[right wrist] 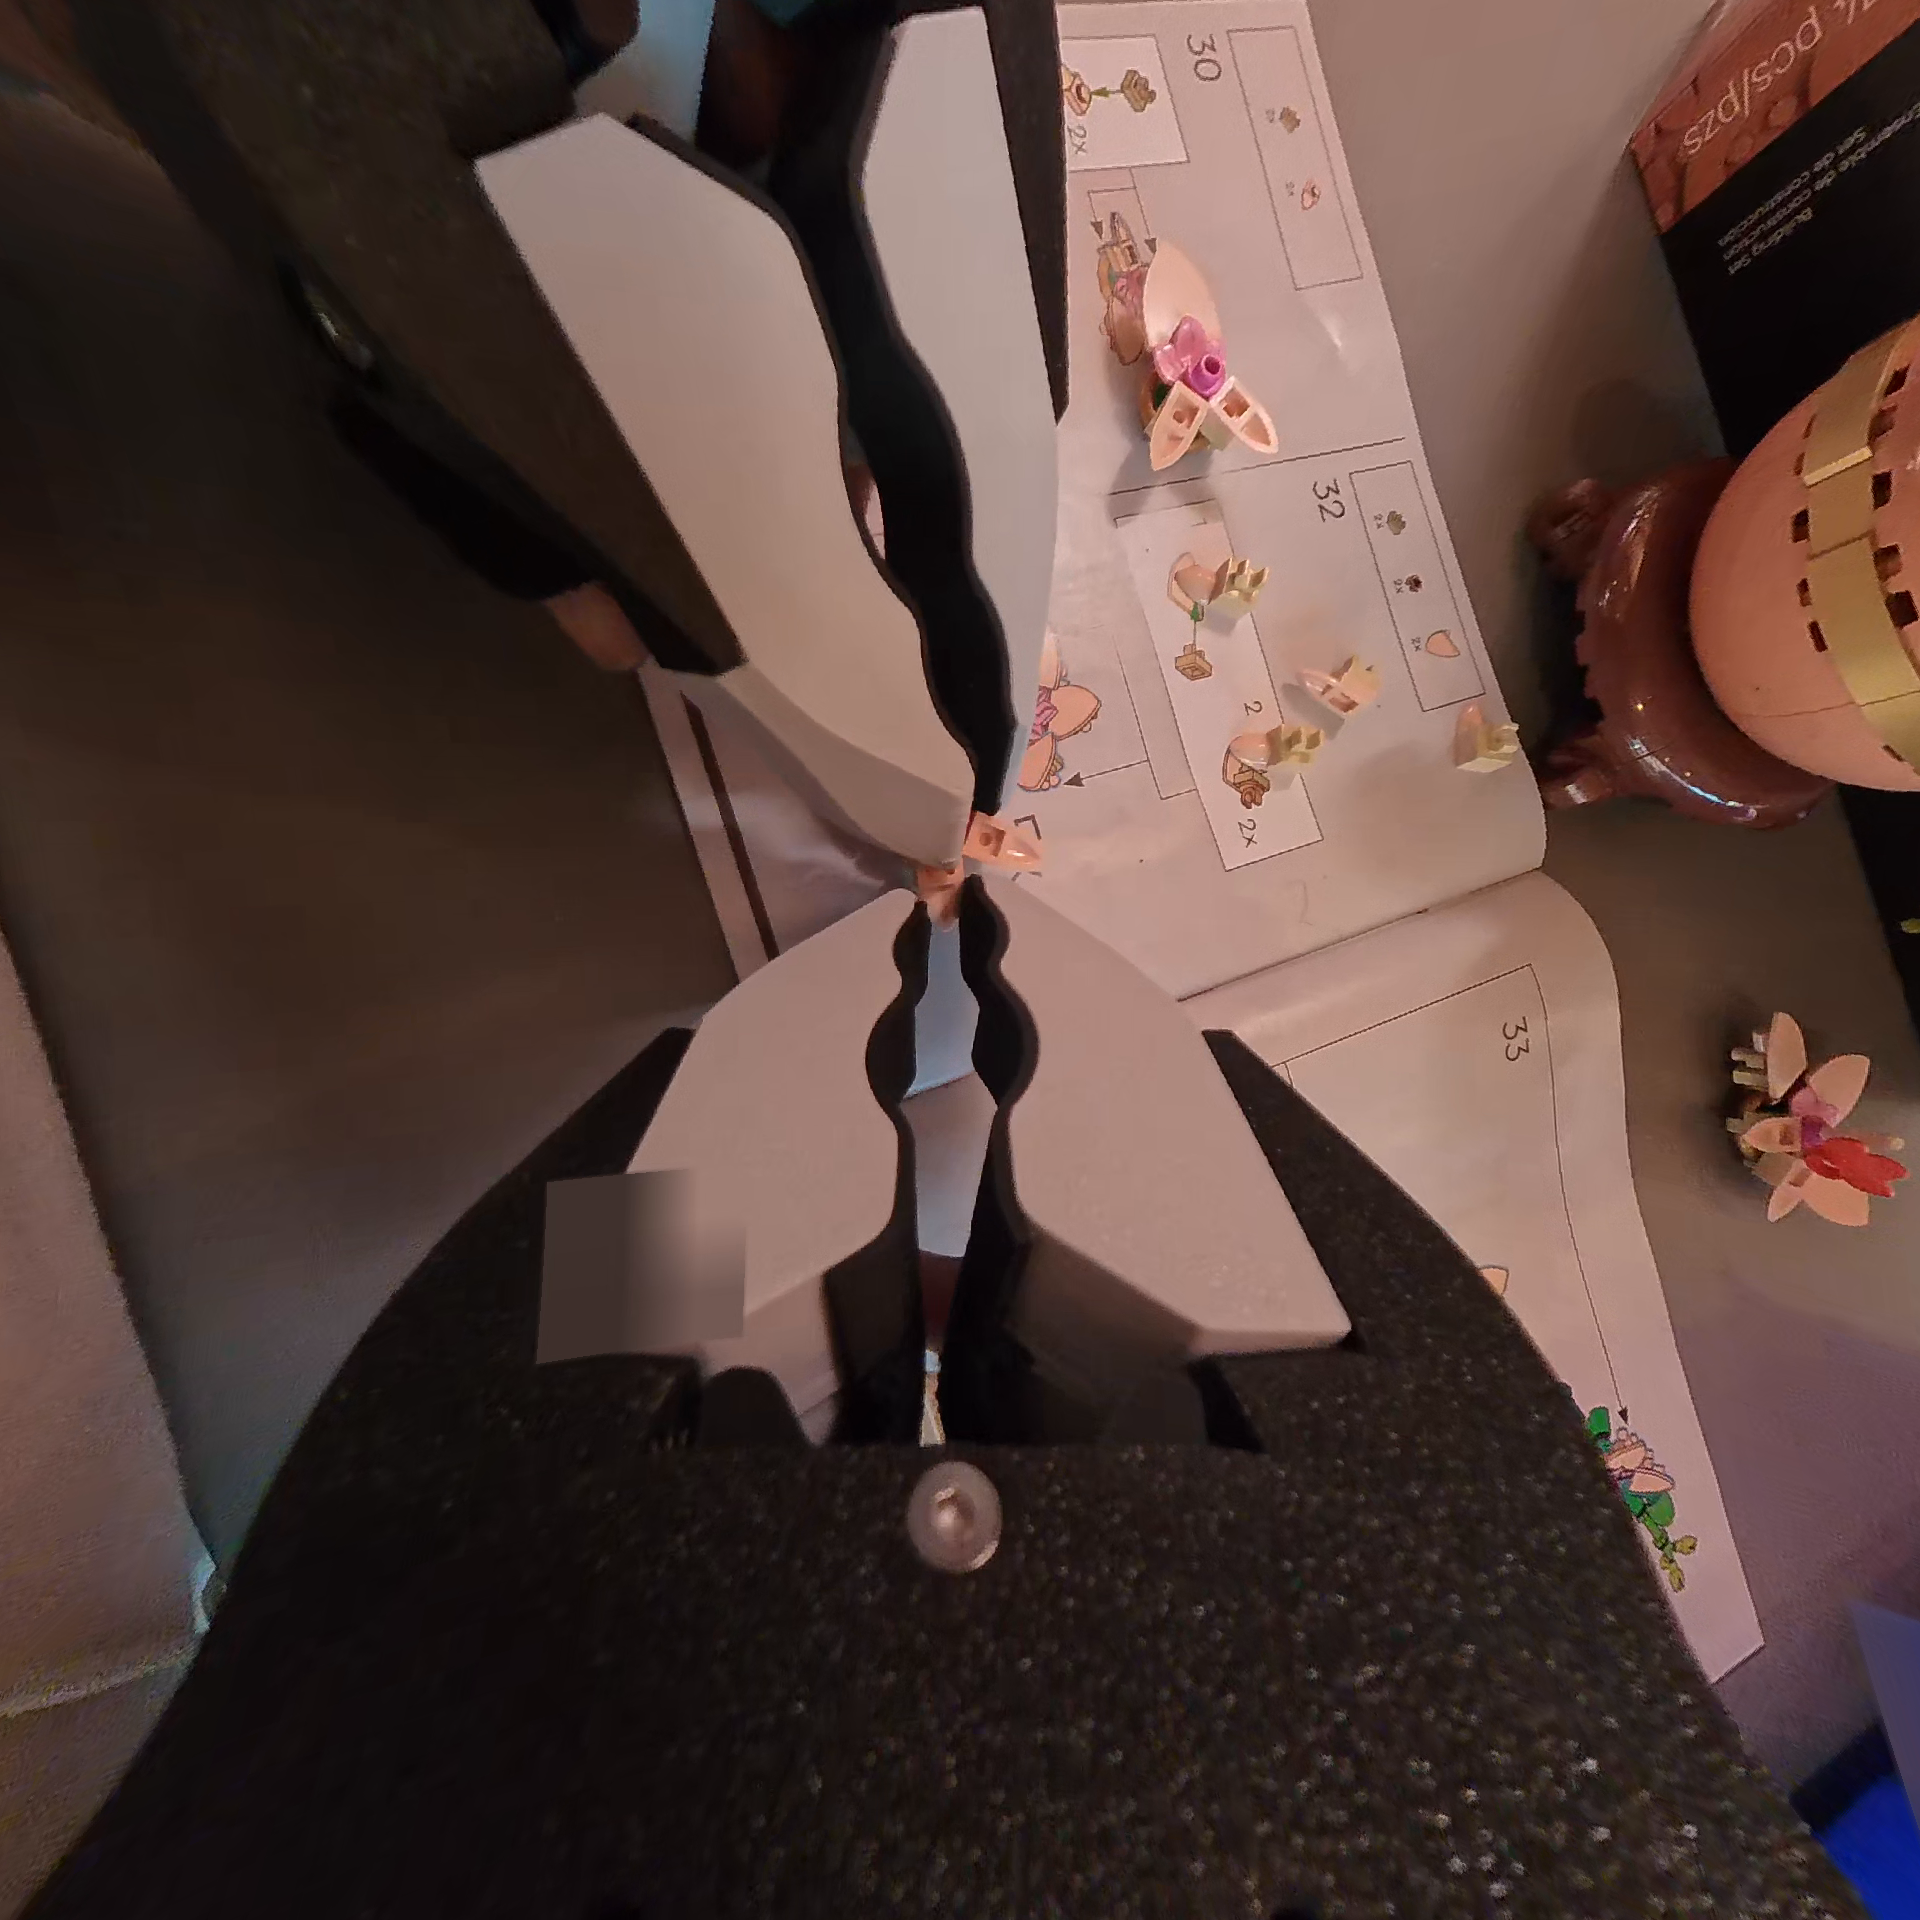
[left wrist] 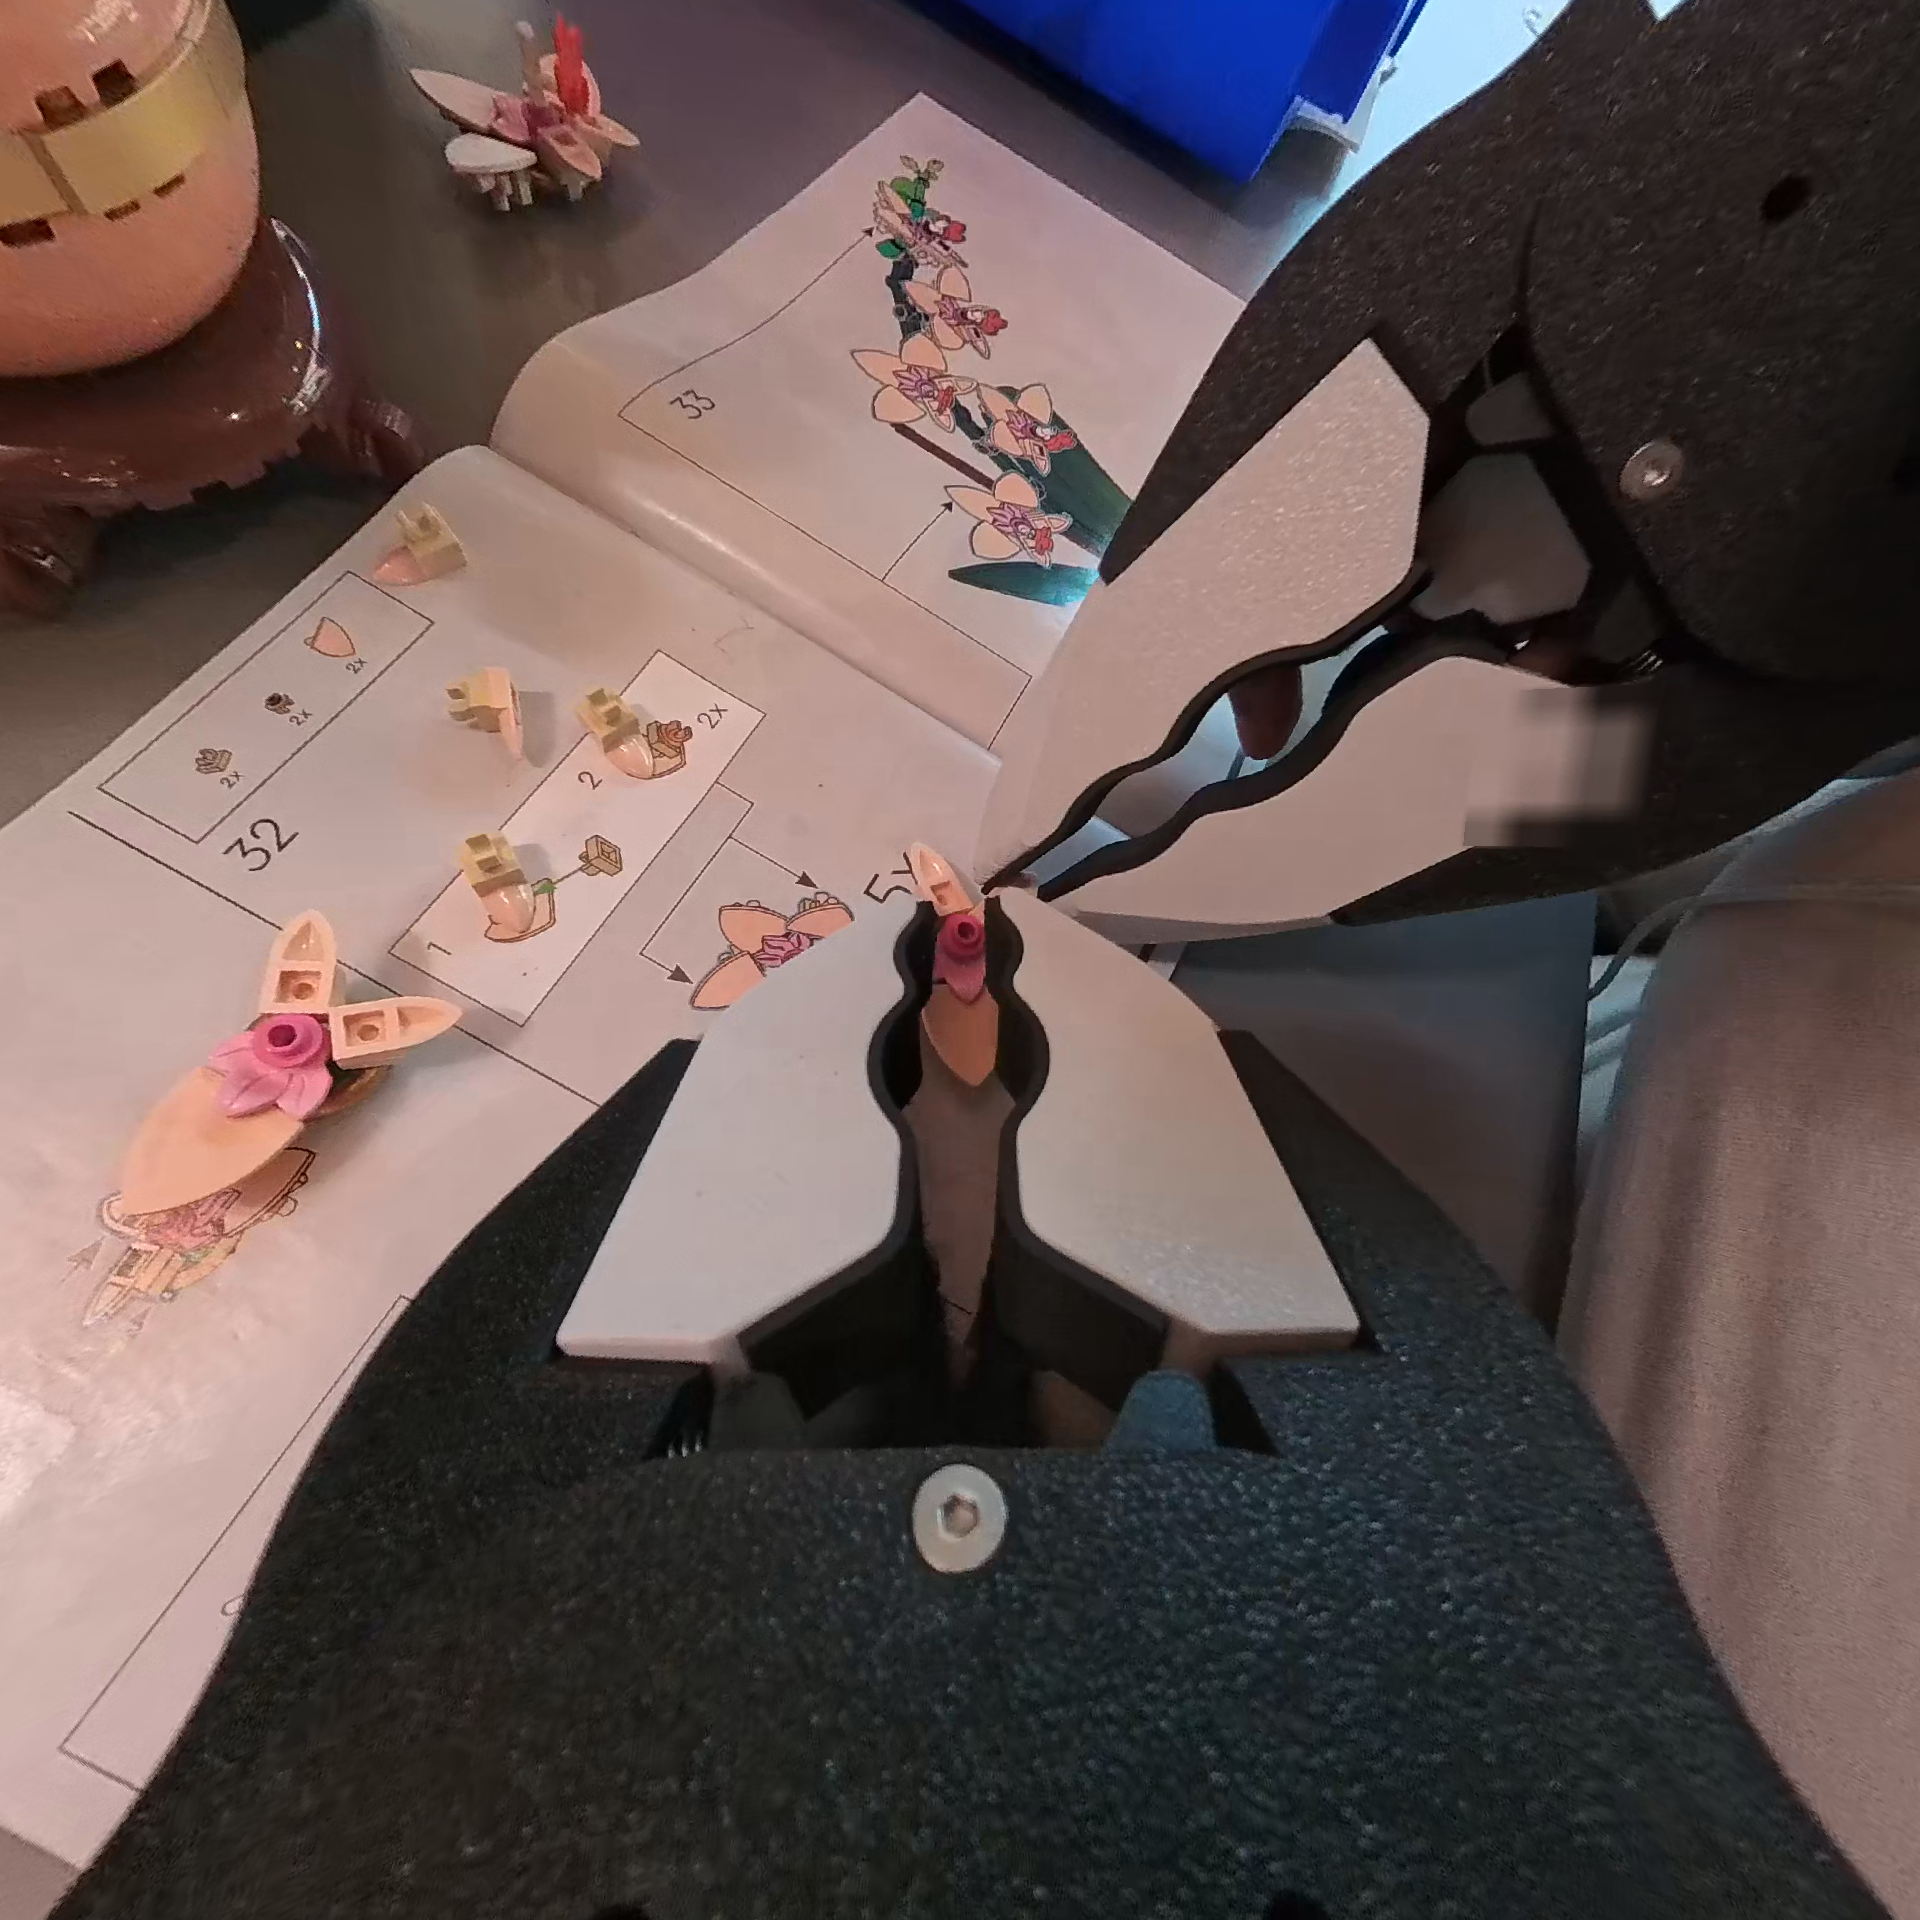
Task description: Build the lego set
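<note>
Left claw [left wrist: 961,914] clamped narrow on a half-built flower [left wrist: 961,1003]: tan petal between the pads, magenta centre near the tips, one small petal piece poking out past them. Right claw [right wrist: 943,896] nearly closed, pinching a small tan piece [right wrist: 940,883] at its very tips, pressed tip to tip against the left claw; whether that piece is already seated on the flower or only touching it cannot be told.

Held above an open instruction booklet [left wrist: 665,582] spread on the grey desk [left wrist: 436,281], near the person's lap.

Judged as mid-build, in the repeated flower stage:
- Done: a finished flower [left wrist: 540,130] with a red centre resting on the desk beyond the booklet; a rounded pink pot [left wrist: 104,208] on a brown stand, already assembled.
- Partly done: a second flower [left wrist: 275,1070] lying on the left page, with large petal, pink centre and two small petals, side petals apparently lacking.
- Waiting: four small petal sub-assemblies [left wrist: 488,707] with yellowish clips scattered across the page, well apart from both claws.
- Left: fitting those side petals to both flowers, building further flowers, then stem, leaves and mounting into the pot, none of which appears yet.

Blue bin [left wrist: 1195,73] at the far edge, contents hidden.
</note>
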The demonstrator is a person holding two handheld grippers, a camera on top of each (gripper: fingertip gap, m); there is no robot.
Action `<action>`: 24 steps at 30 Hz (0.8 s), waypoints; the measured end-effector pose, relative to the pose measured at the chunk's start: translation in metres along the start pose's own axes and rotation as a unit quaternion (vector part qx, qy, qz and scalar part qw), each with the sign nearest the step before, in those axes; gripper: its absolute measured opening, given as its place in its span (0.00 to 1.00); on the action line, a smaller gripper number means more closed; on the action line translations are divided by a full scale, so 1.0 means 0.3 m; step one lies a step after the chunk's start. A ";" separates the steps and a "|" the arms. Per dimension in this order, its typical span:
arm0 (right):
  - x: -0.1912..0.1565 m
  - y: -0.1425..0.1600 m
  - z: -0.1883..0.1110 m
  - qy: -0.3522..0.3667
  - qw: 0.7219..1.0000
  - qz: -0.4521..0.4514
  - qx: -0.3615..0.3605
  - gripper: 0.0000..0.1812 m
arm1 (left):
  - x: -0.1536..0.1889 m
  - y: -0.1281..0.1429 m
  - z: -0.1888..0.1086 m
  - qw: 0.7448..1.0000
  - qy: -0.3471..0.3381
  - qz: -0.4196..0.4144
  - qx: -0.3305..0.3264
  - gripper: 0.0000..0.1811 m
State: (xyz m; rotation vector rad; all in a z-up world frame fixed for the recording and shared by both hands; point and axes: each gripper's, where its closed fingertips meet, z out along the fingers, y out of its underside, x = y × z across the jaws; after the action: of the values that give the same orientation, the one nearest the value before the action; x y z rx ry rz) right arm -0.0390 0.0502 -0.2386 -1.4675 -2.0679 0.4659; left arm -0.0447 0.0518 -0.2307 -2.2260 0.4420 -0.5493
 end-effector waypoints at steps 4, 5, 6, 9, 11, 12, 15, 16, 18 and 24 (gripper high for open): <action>-0.002 0.000 0.001 -0.001 1.000 0.001 0.001 0.03 | 0.000 0.004 0.001 1.000 -0.005 0.004 -0.003 0.05; -0.003 0.000 0.002 -0.002 1.000 0.001 0.002 0.03 | -0.001 0.005 0.001 1.000 -0.007 0.005 -0.004 0.05; -0.003 0.000 0.002 -0.002 1.000 0.001 0.002 0.03 | -0.001 0.005 0.001 1.000 -0.007 0.004 -0.004 0.05; -0.003 -0.001 0.002 -0.001 1.000 -0.001 0.002 0.03 | 0.000 0.007 0.001 1.000 -0.006 -0.004 -0.005 0.05; -0.002 -0.001 0.002 0.000 1.000 -0.002 0.002 0.03 | -0.001 0.008 0.003 1.000 -0.010 -0.006 -0.007 0.05; -0.002 -0.001 0.002 0.000 1.000 -0.003 0.001 0.03 | -0.001 0.008 0.004 1.000 -0.011 -0.007 -0.007 0.05; -0.002 -0.002 0.002 0.002 1.000 -0.007 0.004 0.03 | -0.001 0.007 0.004 1.000 -0.008 -0.022 -0.008 0.05; -0.002 -0.002 0.001 0.004 1.000 -0.010 0.007 0.03 | -0.001 0.007 0.004 1.000 -0.006 -0.024 -0.008 0.05; -0.001 -0.001 -0.003 0.005 1.000 -0.009 0.013 0.03 | -0.001 0.007 0.004 1.000 -0.005 -0.029 -0.008 0.05; 0.000 -0.002 -0.009 0.001 1.000 -0.008 0.028 0.03 | -0.002 0.007 0.003 0.999 -0.006 -0.038 -0.009 0.05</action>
State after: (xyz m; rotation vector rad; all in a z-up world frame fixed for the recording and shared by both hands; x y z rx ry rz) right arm -0.0378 0.0500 -0.2362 -1.4183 -2.0474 0.5128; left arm -0.0449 0.0513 -0.2331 -2.2689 0.3590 -0.5745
